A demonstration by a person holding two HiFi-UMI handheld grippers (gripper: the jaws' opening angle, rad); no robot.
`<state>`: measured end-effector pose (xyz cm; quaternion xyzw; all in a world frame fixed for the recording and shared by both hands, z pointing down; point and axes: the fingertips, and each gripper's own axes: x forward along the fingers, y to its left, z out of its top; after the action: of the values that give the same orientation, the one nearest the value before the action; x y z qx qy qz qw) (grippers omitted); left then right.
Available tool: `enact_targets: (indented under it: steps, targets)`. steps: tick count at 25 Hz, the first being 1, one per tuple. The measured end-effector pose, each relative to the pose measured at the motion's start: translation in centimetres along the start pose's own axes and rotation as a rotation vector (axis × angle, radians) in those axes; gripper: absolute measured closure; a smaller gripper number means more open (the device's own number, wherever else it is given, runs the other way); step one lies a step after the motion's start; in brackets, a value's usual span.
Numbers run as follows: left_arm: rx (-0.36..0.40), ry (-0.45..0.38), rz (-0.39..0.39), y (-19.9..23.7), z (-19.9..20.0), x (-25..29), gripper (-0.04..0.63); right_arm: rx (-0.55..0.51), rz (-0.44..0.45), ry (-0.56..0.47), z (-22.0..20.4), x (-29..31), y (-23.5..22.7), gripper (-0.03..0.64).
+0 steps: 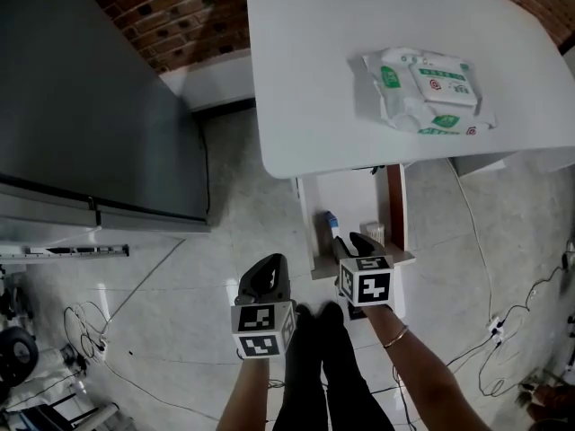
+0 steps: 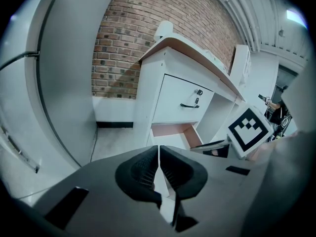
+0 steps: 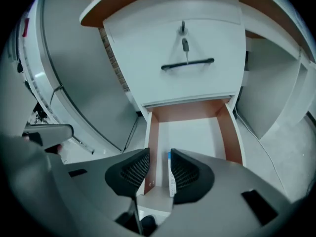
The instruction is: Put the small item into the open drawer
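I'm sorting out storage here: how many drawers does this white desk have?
2: a closed drawer at the top, and an open drawer pulled out directly beneath it. Any lower ones are hidden from view.

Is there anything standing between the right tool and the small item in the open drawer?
Nothing visible does. The right tool is open above the open drawer, and the small item lies uncovered inside, seen between its jaws.

I count two grippers, left gripper [image 2: 159, 166] and right gripper [image 3: 159, 173], one table [image 1: 314, 79], one wipes pack [image 1: 427, 92], two drawers [image 3: 187, 132] [image 3: 148, 53], one small box [image 1: 331, 224].
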<state>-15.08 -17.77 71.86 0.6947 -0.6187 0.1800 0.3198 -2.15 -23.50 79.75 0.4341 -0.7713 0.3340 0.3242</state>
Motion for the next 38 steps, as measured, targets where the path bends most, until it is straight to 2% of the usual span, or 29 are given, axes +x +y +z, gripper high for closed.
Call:
enact_targets:
  steps: [13,22,38]
  targets:
    - [0.048,-0.02,-0.029,-3.7,4.2,-6.6,0.566,0.05,0.039,-0.163,4.7,-14.4,2.0,0.494]
    - [0.075,-0.038,-0.052,-5.9,8.2,-11.9,0.566,0.089,0.036,-0.251,7.7,-24.3,3.8,0.516]
    - [0.109,-0.116,-0.085,-10.6,14.7,-21.0,0.566,0.089,0.031,-0.379,11.2,-38.5,5.8,0.605]
